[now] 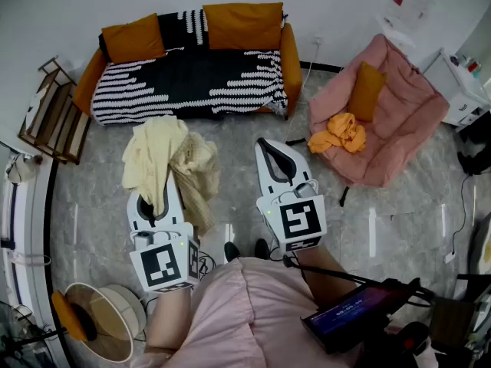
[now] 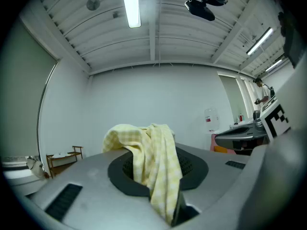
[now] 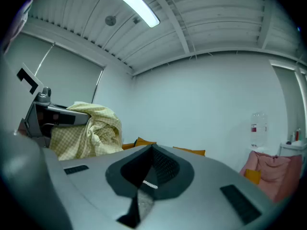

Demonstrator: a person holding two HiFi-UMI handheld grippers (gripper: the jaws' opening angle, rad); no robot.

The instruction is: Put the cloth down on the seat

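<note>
Grey floor (image 1: pixel 230 140) before a striped sofa (image 1: pixel 192 79); a pink chair (image 1: pixel 410 117) holds an orange rag (image 1: pixel 341 133). The left gripper (image 1: pixel 163 194) pinches the yellow cloth (image 1: pixel 165 156); the right gripper (image 1: pixel 270 149) is pressed together, empty.

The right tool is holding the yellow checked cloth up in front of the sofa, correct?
Wrong tool: the left tool is holding the yellow checked cloth up in front of the sofa. The left gripper view shows it pinched between that tool's jaws.

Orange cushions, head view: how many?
3. Two on the sofa: left cushion at its left end, right cushion at its right end. Third cushion leans against the pink armchair's back. None looks hidden.
</note>
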